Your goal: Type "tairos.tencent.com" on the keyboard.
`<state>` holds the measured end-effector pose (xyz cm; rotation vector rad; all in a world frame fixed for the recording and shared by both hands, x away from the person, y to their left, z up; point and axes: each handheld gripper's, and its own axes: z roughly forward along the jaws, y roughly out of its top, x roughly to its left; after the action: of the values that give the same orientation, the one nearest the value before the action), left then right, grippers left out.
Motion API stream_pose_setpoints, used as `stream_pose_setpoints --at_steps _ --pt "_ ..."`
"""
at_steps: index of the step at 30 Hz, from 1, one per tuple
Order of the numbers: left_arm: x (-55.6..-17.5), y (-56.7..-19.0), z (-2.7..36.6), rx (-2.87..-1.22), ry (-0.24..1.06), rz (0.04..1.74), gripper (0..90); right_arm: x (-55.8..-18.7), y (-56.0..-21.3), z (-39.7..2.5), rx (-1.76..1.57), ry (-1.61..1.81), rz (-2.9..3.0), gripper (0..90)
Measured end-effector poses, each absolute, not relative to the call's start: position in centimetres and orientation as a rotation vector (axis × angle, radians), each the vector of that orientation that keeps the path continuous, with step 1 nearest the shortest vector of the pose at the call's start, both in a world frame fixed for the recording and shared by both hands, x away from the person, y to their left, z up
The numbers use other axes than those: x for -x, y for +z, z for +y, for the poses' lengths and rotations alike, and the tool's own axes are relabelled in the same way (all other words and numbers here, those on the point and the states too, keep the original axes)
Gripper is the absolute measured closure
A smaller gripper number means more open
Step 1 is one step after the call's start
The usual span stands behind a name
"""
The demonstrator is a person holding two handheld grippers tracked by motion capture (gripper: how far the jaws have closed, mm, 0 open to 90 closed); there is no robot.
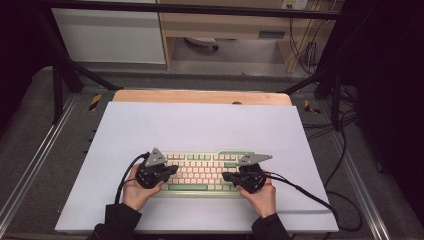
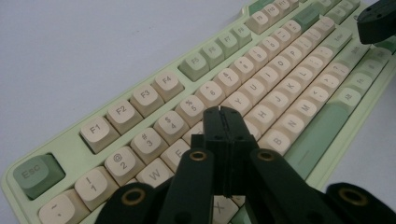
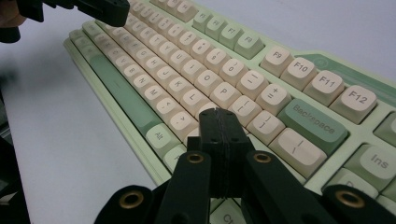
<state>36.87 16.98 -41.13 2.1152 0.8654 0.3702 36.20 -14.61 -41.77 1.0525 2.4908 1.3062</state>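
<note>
Resting on a pale sheet that covers the table (image 1: 200,125), a green and cream keyboard (image 1: 202,172) lies with its long axis running side to side in front of the person, function row on the far edge and space bar on the near edge. Every place below is given relative to this keyboard.

Over its left end, the left gripper (image 1: 172,170) points inward toward the middle. Its two black jaws are pressed together with nothing between them. In the left gripper view the tip (image 2: 223,112) sits low over the cream letter keys, about at the T and G keys; whether it touches a key cannot be told.

Over its right end, the right gripper (image 1: 226,176) points inward as well, so the two tips face each other along the keyboard's length with the middle keys between them. Its jaws are also clenched on nothing. In the right gripper view the tip (image 3: 217,114) hangs just above the keys right of L and P, near the green Backspace key (image 3: 314,122).

Each hand is nearer to its own half, so a key press likely falls to whichever side holds that key
</note>
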Motion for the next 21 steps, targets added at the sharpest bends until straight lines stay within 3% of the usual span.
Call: stream_pose_setpoints --at_steps 21 --pt "-38.1 -41.9 14.7 -2.134 0.368 0.872 89.7 -36.2 -41.8 -14.6 -1.045 1.307 2.495 90.0"
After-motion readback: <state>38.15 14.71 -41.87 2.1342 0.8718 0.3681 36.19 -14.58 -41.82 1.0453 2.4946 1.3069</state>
